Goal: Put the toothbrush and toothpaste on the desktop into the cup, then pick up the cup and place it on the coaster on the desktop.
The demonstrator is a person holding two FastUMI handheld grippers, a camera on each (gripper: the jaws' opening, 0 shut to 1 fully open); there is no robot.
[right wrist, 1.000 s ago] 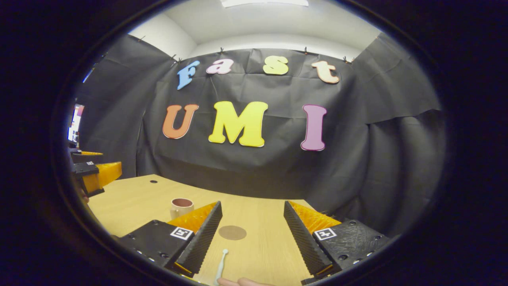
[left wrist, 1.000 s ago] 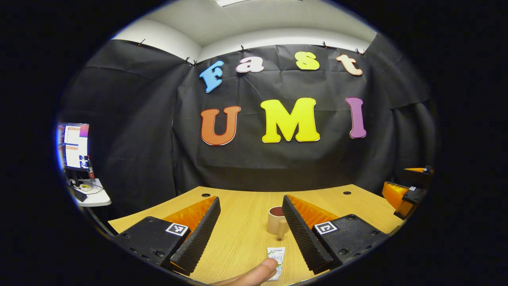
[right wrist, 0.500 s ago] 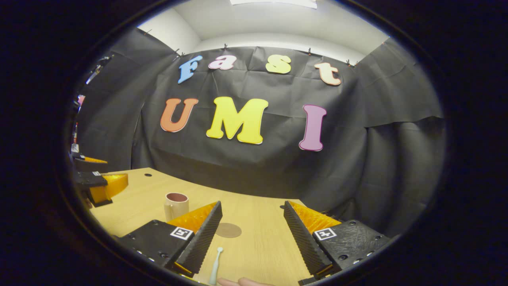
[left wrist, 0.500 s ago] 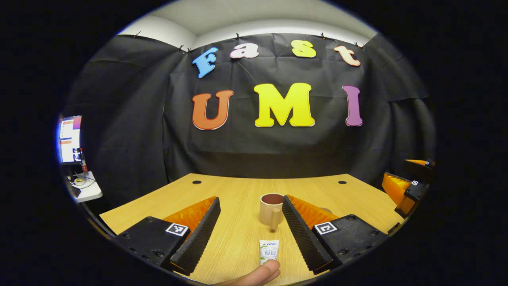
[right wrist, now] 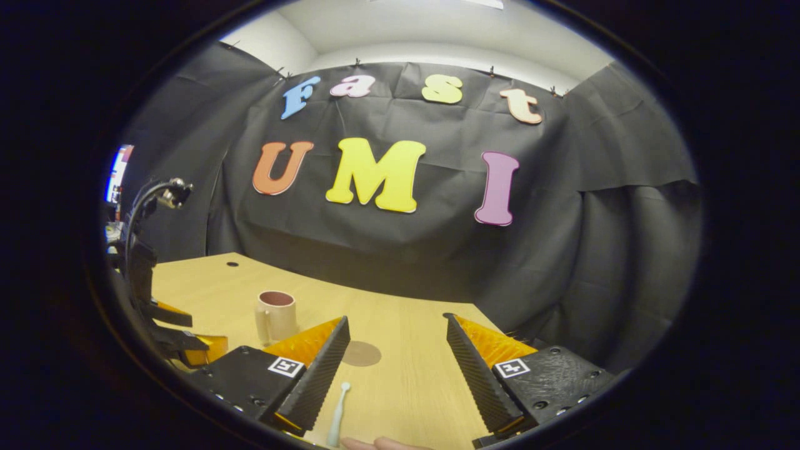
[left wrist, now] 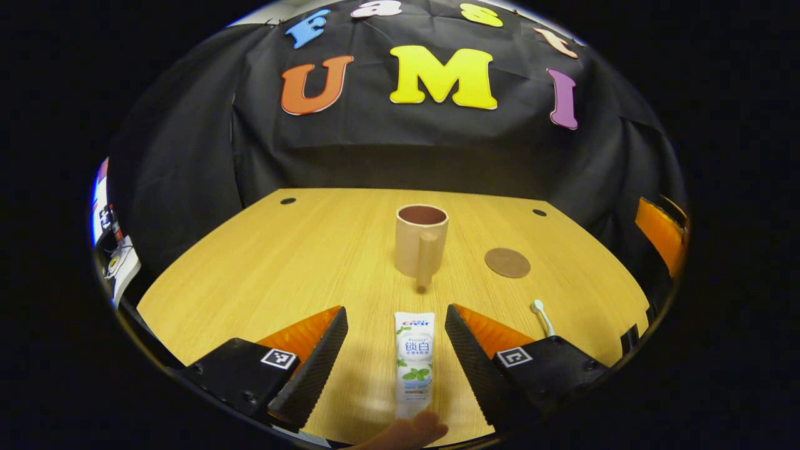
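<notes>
1. Toothpaste, a white flat plastic tube (left wrist: 414,361), is lying on the light wooden desktop (left wrist: 300,250), and the pale slender toothbrush (left wrist: 543,317) is lying there too, so neither is sitting in the beige handled ceramic cup (left wrist: 421,240).
2. That cup is standing beside the round brown coaster (left wrist: 507,262), not on it.
3. Tube's long axis is pointing toward the cup.
4. Left gripper (left wrist: 395,315) is straddling the tube, spread wide, gripping nothing; right gripper (right wrist: 396,331) is likewise hanging agape over the toothbrush.
</notes>
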